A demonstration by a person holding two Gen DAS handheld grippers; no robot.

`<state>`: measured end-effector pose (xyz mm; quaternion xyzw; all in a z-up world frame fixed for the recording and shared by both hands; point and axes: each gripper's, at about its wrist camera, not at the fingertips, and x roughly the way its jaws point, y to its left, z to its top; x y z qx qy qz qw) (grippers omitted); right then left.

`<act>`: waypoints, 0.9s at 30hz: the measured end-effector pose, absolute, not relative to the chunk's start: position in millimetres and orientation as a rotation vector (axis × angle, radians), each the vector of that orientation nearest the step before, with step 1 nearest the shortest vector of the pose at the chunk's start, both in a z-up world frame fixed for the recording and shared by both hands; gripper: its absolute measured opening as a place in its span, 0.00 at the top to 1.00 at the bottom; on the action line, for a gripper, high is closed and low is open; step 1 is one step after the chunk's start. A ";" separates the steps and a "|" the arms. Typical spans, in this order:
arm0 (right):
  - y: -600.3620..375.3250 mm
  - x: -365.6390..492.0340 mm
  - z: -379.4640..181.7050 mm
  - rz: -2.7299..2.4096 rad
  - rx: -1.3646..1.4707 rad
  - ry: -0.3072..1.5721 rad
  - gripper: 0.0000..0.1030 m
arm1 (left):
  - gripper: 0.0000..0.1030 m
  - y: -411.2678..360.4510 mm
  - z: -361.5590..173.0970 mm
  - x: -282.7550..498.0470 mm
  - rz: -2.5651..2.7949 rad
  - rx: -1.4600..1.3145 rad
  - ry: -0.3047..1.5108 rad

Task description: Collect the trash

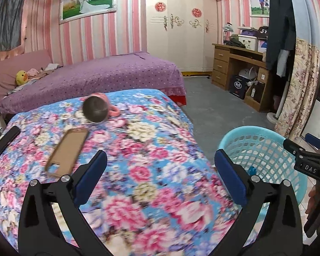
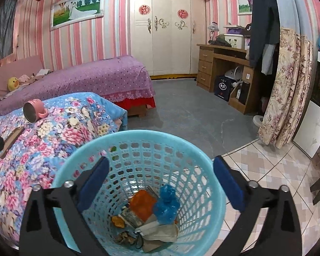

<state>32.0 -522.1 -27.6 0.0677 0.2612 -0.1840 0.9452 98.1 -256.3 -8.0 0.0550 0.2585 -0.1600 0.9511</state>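
Observation:
A light blue plastic basket (image 2: 209, 170) stands on the floor beside the floral-covered bed (image 2: 53, 140). Inside it lie trash pieces: a crumpled blue bag (image 2: 167, 204), an orange wrapper (image 2: 143, 202), a used face mask (image 2: 160, 230) and paper scraps. My right gripper (image 2: 160, 168) is open and empty, right above the basket's mouth. My left gripper (image 1: 160, 162) is open and empty above the floral bed (image 1: 138, 149). The basket (image 1: 264, 155) shows to its right, with the right gripper (image 1: 305, 153) over it.
On the floral bed lie a pink mug on its side (image 1: 97, 108), a phone case (image 1: 67, 151) and a dark phone (image 1: 7, 139). A purple bed (image 1: 96, 79), white wardrobe (image 1: 181, 32), wooden desk (image 1: 239, 68) and floral curtain (image 1: 300, 89) stand beyond.

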 end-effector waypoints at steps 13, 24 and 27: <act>-430.1 21.8 17.2 -0.251 0.164 0.448 0.04 | 0.05 -142.4 16.5 56.9 -0.207 0.094 0.458; -325.6 -7.9 11.6 -0.131 0.086 0.413 0.04 | 0.05 -87.3 1.0 16.1 -0.147 0.091 0.435; -309.1 -9.8 9.2 -0.109 0.064 0.399 0.04 | 0.05 -78.0 -3.4 14.3 -0.150 0.077 0.441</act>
